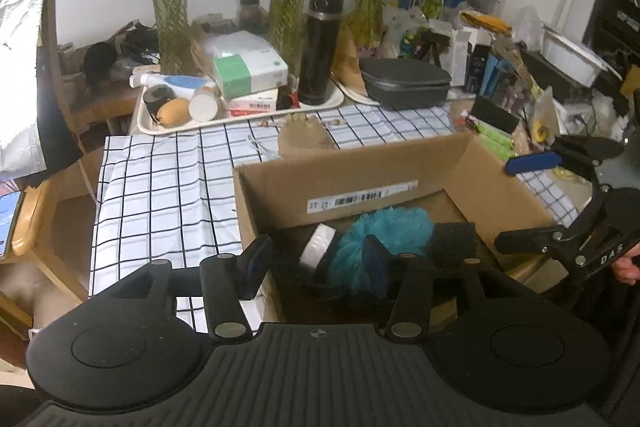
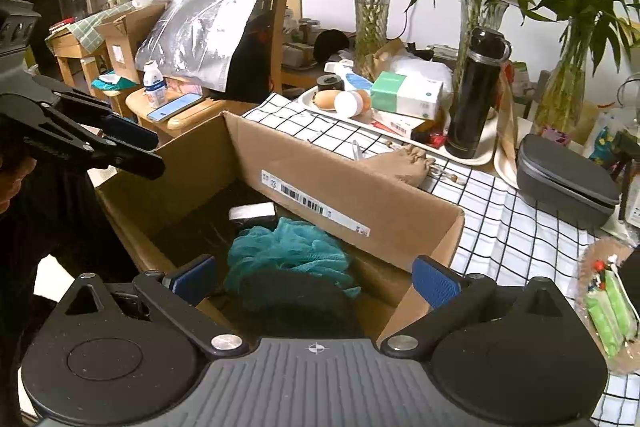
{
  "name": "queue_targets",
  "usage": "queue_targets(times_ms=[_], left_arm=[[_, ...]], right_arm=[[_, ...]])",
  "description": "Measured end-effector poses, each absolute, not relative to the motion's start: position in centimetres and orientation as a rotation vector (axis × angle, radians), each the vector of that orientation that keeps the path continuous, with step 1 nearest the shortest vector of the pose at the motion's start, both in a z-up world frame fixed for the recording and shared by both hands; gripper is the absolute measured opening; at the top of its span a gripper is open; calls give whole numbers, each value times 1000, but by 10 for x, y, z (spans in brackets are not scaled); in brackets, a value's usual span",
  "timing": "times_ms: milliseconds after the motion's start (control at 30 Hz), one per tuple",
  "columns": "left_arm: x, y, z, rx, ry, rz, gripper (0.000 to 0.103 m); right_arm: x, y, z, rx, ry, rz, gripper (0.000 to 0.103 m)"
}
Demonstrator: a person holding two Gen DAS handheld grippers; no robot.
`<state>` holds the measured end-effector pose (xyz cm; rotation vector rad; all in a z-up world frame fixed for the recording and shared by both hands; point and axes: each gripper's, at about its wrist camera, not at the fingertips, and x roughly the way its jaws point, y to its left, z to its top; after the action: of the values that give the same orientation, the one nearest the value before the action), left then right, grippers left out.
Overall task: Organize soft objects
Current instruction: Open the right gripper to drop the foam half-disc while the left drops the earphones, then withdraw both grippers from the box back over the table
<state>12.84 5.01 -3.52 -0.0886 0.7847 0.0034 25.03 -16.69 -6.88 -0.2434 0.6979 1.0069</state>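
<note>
An open cardboard box (image 1: 352, 167) (image 2: 328, 171) stands on the checked tablecloth. Inside lie a teal mesh bath pouf (image 1: 384, 231) (image 2: 288, 247), a black sponge block (image 1: 454, 241) (image 2: 292, 303) and a white-and-black object (image 1: 318, 245) (image 2: 250, 211). My left gripper (image 1: 316, 259) is open and empty over the box's near edge; it also shows in the right wrist view (image 2: 132, 147). My right gripper (image 2: 316, 281) is open and empty over the box's near corner; it also shows in the left wrist view (image 1: 520, 203). A tan drawstring pouch (image 1: 306, 137) (image 2: 404, 163) lies on the cloth behind the box.
Behind the box stand a tray (image 1: 168, 127) with tissue boxes and bottles, a black flask (image 1: 320, 47) (image 2: 476, 91), a grey zip case (image 1: 408, 83) (image 2: 564, 179) and glass vases with plants (image 1: 172, 7). A packet of green items (image 2: 608, 311) lies at right. A wooden chair with a phone (image 2: 174, 107) stands at left.
</note>
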Motion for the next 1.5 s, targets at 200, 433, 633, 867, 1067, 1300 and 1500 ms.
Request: queue_targets(times_ms=[200, 433, 633, 867, 1067, 1300, 1500], left_arm=[[131, 53, -29, -93, 760, 8, 49], [133, 53, -25, -58, 739, 3, 49], [134, 55, -26, -106, 745, 6, 49], [133, 52, -11, -88, 739, 23, 49], [143, 56, -9, -99, 739, 15, 49], [154, 75, -16, -128, 722, 10, 49], [169, 97, -24, -120, 727, 8, 49]], right_arm=[[261, -172, -69, -195, 703, 931, 103], [273, -179, -68, -126, 707, 871, 103], [277, -175, -73, -142, 716, 856, 103], [284, -173, -74, -111, 724, 838, 103], [289, -172, -72, -72, 727, 812, 103], [299, -172, -72, -47, 720, 806, 103], [304, -173, -72, -44, 719, 792, 103]])
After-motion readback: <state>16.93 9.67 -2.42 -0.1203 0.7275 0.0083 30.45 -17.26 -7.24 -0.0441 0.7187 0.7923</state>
